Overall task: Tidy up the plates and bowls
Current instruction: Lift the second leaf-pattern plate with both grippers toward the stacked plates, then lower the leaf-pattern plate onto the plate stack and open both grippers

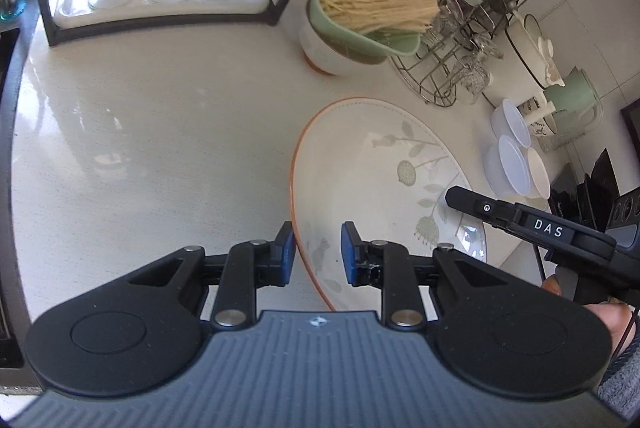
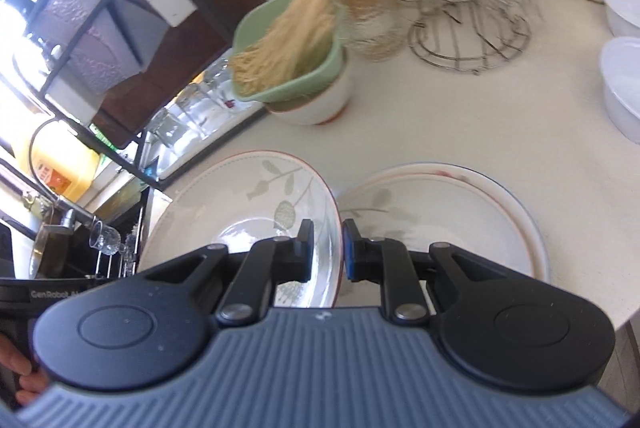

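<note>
My left gripper straddled the floral plate's left rim, jaws narrow, no clamp yet. My right gripper pinched its right rim, beside the second plate on the counter. Risk: one-sided grip, plate could tilt and clip its neighbour.

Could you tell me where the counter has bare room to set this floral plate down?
Bare: the cream counter between the black rack with a white glass tray and the orange-rimmed floral plate. Crowded: the right, with the wire cutlery rack and white plastic tubs.
</note>
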A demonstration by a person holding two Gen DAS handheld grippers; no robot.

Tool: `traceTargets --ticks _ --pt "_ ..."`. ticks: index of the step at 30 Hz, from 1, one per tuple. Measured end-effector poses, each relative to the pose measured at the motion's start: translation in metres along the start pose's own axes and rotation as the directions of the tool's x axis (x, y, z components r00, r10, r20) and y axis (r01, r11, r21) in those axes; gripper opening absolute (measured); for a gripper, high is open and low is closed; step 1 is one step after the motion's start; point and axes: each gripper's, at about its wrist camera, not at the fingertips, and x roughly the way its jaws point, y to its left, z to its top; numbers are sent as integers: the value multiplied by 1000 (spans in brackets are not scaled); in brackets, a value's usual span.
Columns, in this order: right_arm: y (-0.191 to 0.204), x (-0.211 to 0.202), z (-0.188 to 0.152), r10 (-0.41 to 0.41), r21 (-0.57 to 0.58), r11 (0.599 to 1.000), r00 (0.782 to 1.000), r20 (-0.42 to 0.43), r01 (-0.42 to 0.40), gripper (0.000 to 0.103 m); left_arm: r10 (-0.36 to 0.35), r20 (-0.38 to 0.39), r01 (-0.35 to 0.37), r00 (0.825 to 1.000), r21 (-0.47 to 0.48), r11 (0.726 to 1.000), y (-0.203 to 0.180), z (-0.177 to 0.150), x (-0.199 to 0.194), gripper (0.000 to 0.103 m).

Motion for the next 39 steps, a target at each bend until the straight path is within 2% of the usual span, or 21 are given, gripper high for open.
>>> traceTargets --ticks 6,20,27,33,35,36,38,39 --pt "-25 -5 -3 -40 -3 999 999 -22 40 18 -1 -29 0 1000 -14 1000 -20 0 20 28" --pt "-59 -7 2 -45 -14 999 997 -55 45 18 30 -46 -31 999 -26 999 -47 0 45 28" --pt "-71 -12 4 -42 -15 999 997 -61 41 18 35 -43 -37 998 -35 999 -60 -6 50 28" --pt "-85 -24 7 -44 1 999 998 -34 44 17 23 -60 -25 998 -42 999 -68 -9 59 30" --pt "-90 -28 6 28 27 999 999 -21 -27 15 22 -66 -24 998 -36 999 -73 -11 63 28" --pt "-88 -28 6 36 29 999 999 -21 -36 14 16 -67 -19 998 -34 999 -76 -10 65 28" --pt "-78 -26 6 -38 -41 998 999 -13 37 15 42 -73 -44 996 -31 999 -80 -7 70 28" --pt "-78 -24 6 -34 -42 999 999 -8 34 15 53 -73 -56 996 -27 998 -81 -6 72 28"
